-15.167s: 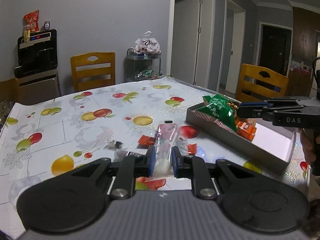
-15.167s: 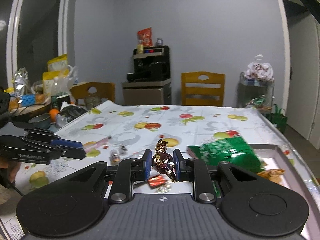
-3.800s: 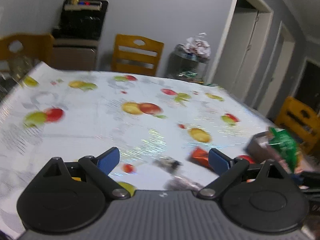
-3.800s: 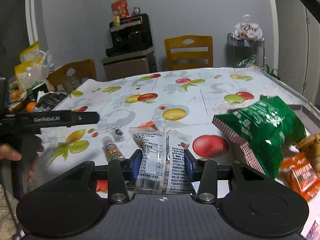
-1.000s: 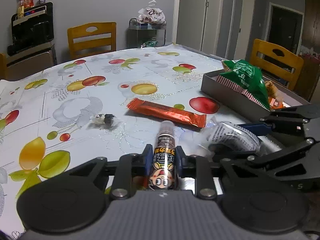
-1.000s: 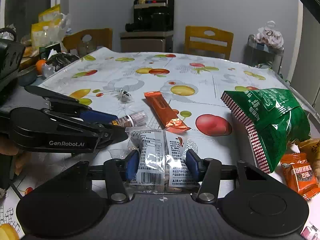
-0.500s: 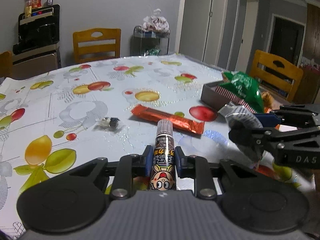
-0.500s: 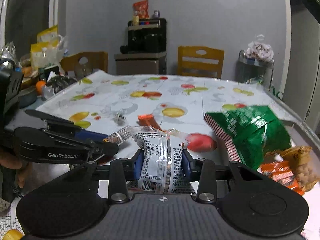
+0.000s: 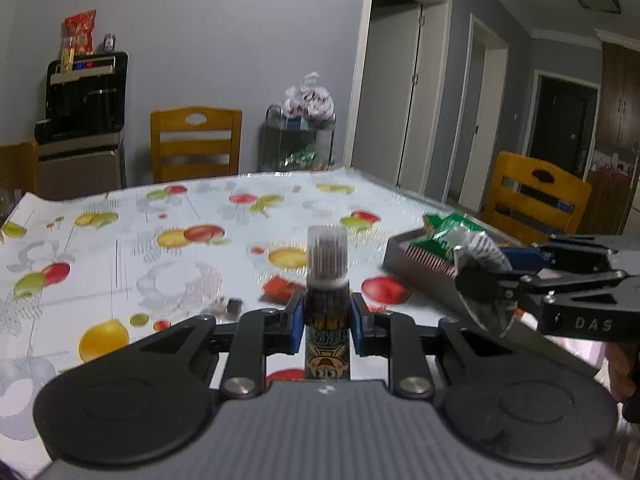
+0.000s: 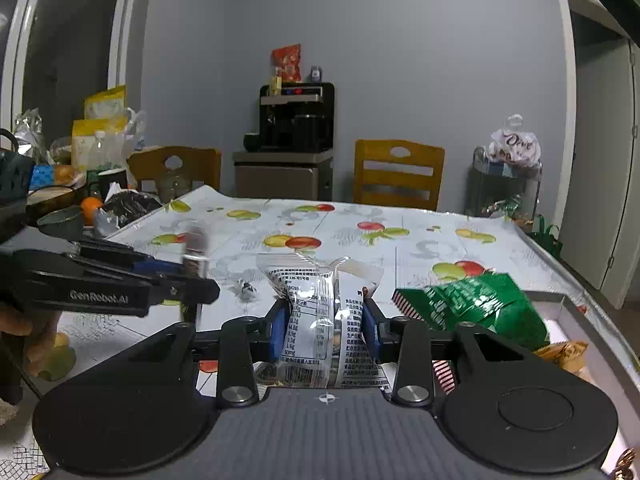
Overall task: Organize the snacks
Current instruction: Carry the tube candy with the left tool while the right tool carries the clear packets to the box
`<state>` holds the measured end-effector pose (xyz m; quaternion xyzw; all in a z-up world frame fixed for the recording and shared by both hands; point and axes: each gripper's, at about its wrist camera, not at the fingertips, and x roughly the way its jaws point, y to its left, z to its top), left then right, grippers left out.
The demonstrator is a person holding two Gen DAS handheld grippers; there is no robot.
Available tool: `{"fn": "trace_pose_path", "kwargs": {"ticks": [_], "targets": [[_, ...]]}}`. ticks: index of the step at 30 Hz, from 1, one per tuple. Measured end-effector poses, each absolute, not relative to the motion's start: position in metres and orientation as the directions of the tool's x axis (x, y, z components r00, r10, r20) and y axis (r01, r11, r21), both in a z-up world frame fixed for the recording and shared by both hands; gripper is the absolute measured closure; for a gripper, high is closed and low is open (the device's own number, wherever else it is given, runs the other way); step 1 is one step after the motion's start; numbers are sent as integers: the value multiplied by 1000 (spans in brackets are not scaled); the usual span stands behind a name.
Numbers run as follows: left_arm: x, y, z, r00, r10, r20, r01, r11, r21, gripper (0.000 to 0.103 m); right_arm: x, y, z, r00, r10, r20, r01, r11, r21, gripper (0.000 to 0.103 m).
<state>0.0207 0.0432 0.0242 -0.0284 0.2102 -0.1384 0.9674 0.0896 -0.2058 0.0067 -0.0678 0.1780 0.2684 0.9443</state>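
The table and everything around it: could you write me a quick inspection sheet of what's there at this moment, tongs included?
Surface: table under a fruit-print cloth.
Job's things: grey tray at the right holding a green bag and an orange packet; an orange bar and a small wrapped candy lie on the cloth.
Clutter: bowls, bags and an orange at the far left edge.
Tongs: left tongs shut on a snack tube; right tongs shut on a clear packet.
Cables: nothing seen.
Surroundings: wooden chairs, black drinks machine, wire rack, doorways.
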Motion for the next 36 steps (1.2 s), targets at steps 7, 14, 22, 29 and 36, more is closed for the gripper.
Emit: {"fn": "trace_pose_path", "kwargs": {"ticks": [7, 14, 22, 29, 36], "targets": [[6, 33, 49, 887, -307, -344, 295, 951, -89, 83, 83, -221, 24, 822, 471, -320, -509, 860, -41, 64], [-7, 15, 66, 886, -342, -312, 340, 938, -63, 84, 78, -240, 32, 841, 459, -287, -487, 873, -32, 64], [-8, -7, 78, 874, -382, -302, 386, 921, -48, 84, 75, -268, 35, 867, 420, -267, -440, 898, -13, 64], [-7, -40, 86, 843, -452, -291, 461, 886, -40, 84, 71, -307, 36, 902, 350, -252, -362, 932, -5, 64], [-6, -92, 87, 774, -549, -315, 564, 824, -50, 84, 69, -358, 20, 915, 289, -281, -288, 957, 45, 64]]}}
